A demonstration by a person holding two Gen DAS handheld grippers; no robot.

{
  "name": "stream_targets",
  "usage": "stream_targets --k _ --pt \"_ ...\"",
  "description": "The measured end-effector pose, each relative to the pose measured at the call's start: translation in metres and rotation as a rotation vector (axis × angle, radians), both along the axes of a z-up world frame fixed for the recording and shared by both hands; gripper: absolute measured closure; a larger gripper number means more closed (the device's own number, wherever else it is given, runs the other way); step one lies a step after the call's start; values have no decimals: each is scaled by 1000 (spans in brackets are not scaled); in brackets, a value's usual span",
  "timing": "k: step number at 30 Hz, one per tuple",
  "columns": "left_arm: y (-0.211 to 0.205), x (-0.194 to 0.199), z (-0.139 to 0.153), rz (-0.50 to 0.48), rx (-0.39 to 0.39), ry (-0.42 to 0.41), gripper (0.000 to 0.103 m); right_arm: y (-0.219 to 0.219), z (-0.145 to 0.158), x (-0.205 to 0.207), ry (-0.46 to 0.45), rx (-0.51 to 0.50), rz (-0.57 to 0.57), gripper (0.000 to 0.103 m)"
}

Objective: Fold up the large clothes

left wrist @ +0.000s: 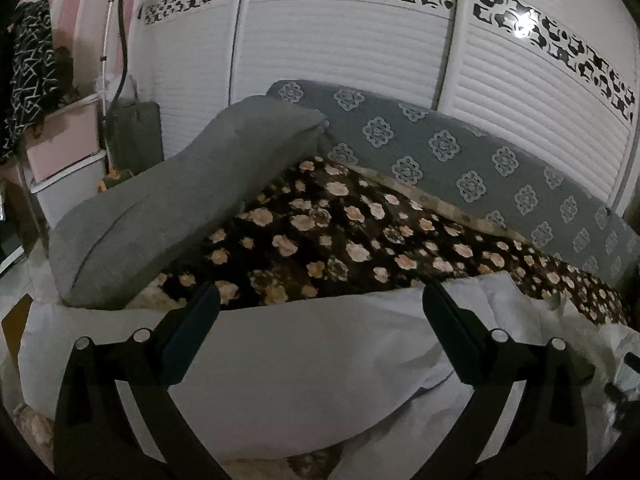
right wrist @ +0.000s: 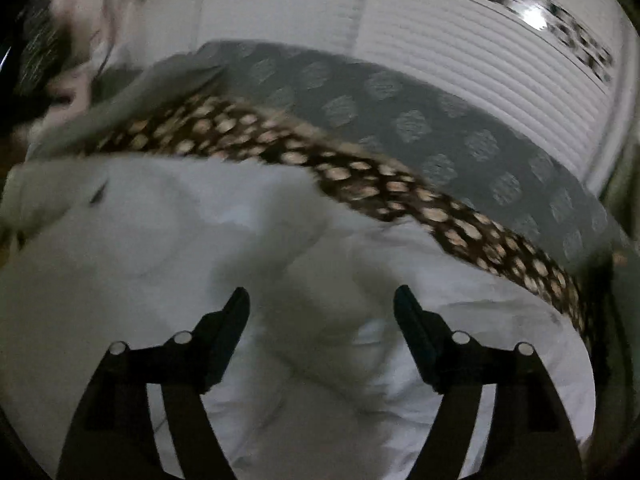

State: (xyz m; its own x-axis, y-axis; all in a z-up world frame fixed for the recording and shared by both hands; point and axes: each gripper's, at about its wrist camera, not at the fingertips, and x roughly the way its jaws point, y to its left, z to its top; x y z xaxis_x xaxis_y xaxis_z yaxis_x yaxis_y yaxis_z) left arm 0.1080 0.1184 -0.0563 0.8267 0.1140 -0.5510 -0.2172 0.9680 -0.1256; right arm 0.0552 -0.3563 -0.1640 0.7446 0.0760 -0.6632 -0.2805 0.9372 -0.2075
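In the left wrist view the left claw (left wrist: 321,300) stood at the bottom of the frame with its jaws wide apart and nothing between the pads. Under and just past it lay the white cloth (left wrist: 304,356), spread smooth across the lower part of the frame, with a crumpled part at the lower right. Beyond the cloth was a dark blanket (left wrist: 320,236) with pale flowers, covering the middle. A gray cushion (left wrist: 180,208) leaned at the left, its lower end touching the cloth. Behind the blanket ran a gray patterned backrest (left wrist: 480,160), and farthest stood a white slatted screen (left wrist: 340,48). At the upper left were pink boxes (left wrist: 64,140).

The right wrist view was blurred. The right claw (right wrist: 322,300) was also open, with no thing gripped; its jaws had a clear gap over the cloth (right wrist: 160,260). The cloth filled the lower half, wrinkled in the middle. Past it the blanket (right wrist: 360,176) crossed as a band, then the backrest (right wrist: 400,112), then the screen (right wrist: 460,40).
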Motion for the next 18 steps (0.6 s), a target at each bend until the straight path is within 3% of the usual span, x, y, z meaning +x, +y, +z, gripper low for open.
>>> stream_targets --k 3,6,11,14,18 --pt "-6 -1 -1 -22 3 4 3 -4 21 -5 -41 43 -8 22" --pt "-23 -1 -4 -73 7 22 3 -29 54 -17 -126 144 -95 14" --pt "-80 -12 -13 -233 69 64 3 -98 100 -33 -250 261 -384 9" --pt "-112 -20 -16 -304 70 89 3 -142 103 -50 -306 316 -570 6" --pt "-154 -28 -17 -363 115 108 3 -179 104 -48 -277 279 -647 6"
